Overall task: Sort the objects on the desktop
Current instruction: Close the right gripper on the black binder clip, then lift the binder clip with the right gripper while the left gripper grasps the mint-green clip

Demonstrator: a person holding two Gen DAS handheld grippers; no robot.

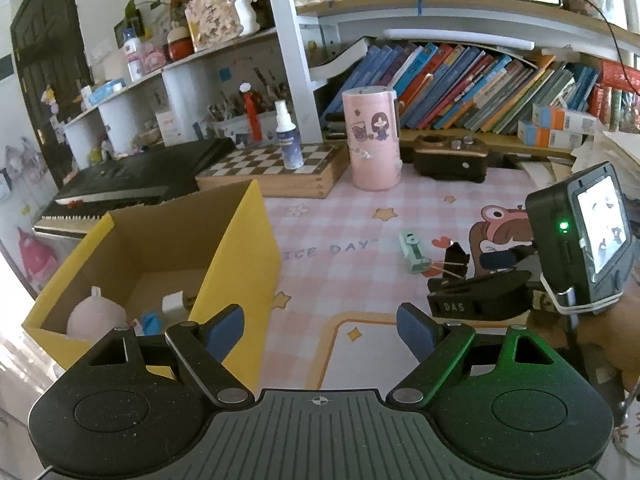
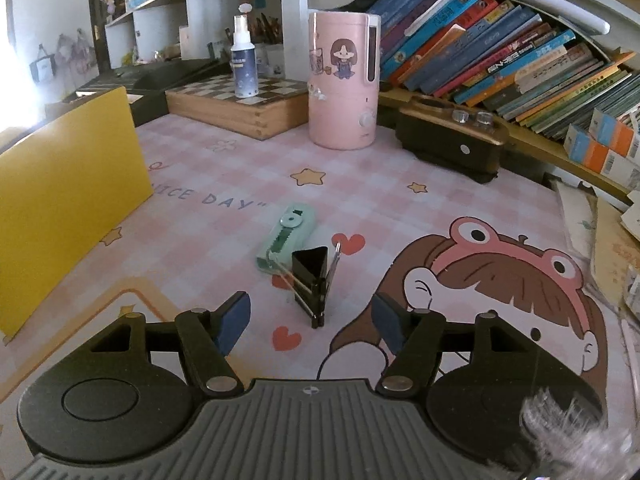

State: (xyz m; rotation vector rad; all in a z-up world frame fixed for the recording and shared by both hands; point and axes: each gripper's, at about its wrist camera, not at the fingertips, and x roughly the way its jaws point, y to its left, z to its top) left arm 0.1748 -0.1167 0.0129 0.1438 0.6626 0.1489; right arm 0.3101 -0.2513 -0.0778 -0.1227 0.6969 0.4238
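Note:
A black binder clip [image 2: 312,280] with silver wire handles stands on the pink checked desk mat [image 2: 360,168], touching a mint green utility knife [image 2: 286,238] behind it. My right gripper [image 2: 310,322] hovers just short of the clip, open, nothing between its blue pads. The left wrist view shows that same gripper [image 1: 456,268] from the side at the clip [image 1: 456,258] and knife [image 1: 412,250]. My left gripper [image 1: 320,330] is open and empty beside a yellow cardboard box [image 1: 240,248], which holds a pale pink round thing [image 1: 94,314] and small white and blue items.
Behind stand a pink cylindrical humidifier [image 2: 344,80], a wooden chessboard box [image 2: 240,106] with a spray bottle [image 2: 243,64] on it, and a dark wooden holder [image 2: 452,140]. Leaning books [image 2: 500,52] fill the shelf. A black keyboard [image 1: 128,188] lies behind the box.

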